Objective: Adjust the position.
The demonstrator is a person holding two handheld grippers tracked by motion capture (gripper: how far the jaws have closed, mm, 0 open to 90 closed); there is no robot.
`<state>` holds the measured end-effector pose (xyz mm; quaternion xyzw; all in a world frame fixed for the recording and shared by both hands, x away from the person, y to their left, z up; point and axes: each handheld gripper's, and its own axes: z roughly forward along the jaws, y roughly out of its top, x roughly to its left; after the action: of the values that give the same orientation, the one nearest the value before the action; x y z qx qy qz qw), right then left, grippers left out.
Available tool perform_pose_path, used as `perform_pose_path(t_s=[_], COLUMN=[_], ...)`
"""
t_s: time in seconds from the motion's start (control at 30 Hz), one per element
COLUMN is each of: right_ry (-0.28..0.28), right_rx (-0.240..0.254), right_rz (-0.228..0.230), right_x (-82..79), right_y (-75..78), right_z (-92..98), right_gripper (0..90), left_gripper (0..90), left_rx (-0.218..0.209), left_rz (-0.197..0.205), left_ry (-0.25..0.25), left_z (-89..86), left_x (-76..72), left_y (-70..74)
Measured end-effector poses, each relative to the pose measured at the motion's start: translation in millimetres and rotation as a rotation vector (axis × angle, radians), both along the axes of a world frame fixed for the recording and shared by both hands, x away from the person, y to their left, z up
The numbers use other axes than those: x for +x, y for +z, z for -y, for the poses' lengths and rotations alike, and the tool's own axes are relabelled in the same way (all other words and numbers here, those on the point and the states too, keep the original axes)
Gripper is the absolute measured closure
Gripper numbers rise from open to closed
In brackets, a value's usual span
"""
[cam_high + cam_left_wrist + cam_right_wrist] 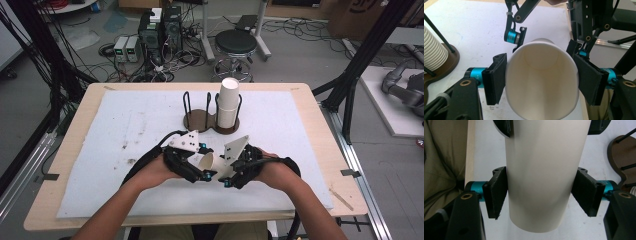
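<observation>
Between both grippers, paper cup (541, 80); mid-table

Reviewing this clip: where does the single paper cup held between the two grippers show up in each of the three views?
High view: the paper cup lies sideways at lower centre, between the two grippers.
Left gripper view: the cup's open mouth fills the centre, between the black jaws.
Right gripper view: its outer wall runs down the centre, between the jaws.
Shared landmark: the brown cup holder, left edge, right edge.
</observation>
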<state>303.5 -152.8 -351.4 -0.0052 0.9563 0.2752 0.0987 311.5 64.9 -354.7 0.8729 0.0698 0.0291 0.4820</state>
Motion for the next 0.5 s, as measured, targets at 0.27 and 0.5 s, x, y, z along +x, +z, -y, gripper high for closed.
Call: perform_pose_path(t_s=[0.27,0.5], right_ry=[-0.030,-0.055], right_rx=[0.027,0.079], right_rz=[-0.022,-0.063], right_x=[1.3,2.9], right_y=[-6.5,-11.5], right_z=[-0.1,4.6], right_gripper=[35.5,36.9], left_gripper=[30.4,25.1], left_rx=[-0.015,-0.077], left_rz=[0.011,-0.004], left_ry=[0.013,0.037], left_z=[1.8,0.8], left_x=[-0.9,-0.6], left_y=[-3.7,-7.0])
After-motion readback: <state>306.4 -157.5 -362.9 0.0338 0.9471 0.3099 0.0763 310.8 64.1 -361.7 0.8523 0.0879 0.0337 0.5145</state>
